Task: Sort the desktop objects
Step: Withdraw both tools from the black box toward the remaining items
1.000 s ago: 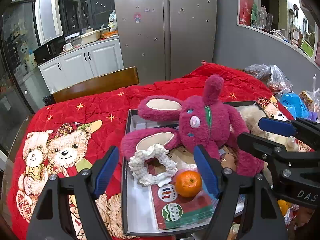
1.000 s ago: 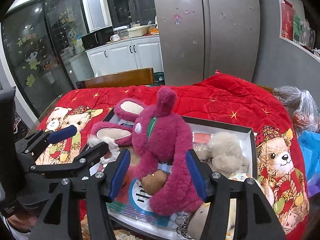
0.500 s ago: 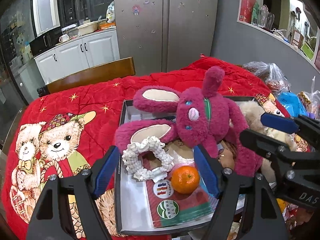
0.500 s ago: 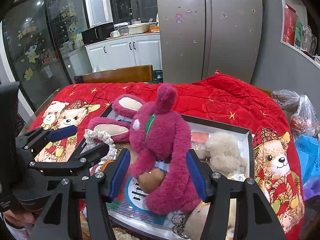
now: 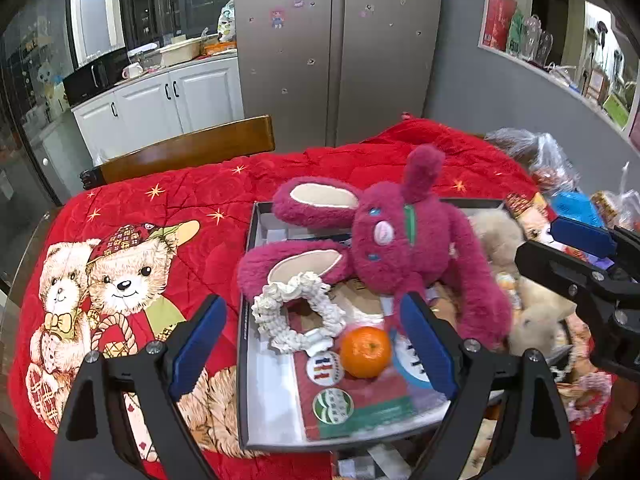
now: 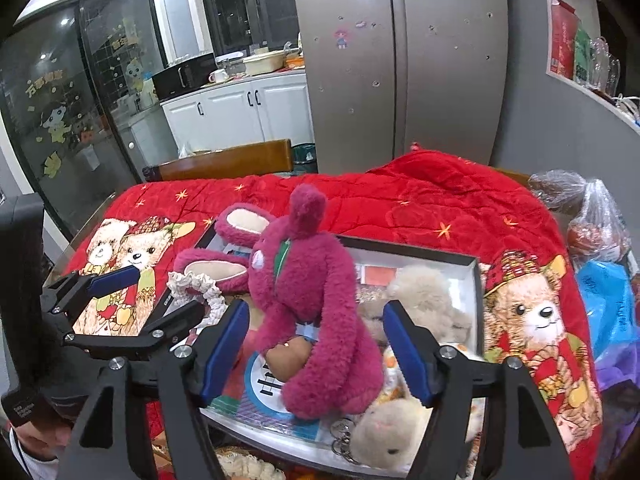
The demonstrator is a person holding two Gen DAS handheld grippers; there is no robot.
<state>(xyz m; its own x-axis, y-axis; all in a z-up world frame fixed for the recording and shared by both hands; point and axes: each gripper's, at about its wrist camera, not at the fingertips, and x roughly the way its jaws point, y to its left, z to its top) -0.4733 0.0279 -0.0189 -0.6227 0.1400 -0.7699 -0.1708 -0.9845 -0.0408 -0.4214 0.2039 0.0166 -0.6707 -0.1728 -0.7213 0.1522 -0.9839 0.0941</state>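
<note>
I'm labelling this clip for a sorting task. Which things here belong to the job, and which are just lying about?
Part of the job:
- magenta plush rabbit
- white scrunchie
- orange
- beige plush toy
- black tray holding them
- left gripper and right gripper, both open, nothing held

Lying about:
- red bear blanket
- wooden chair
- fridge
- plastic bags
</note>
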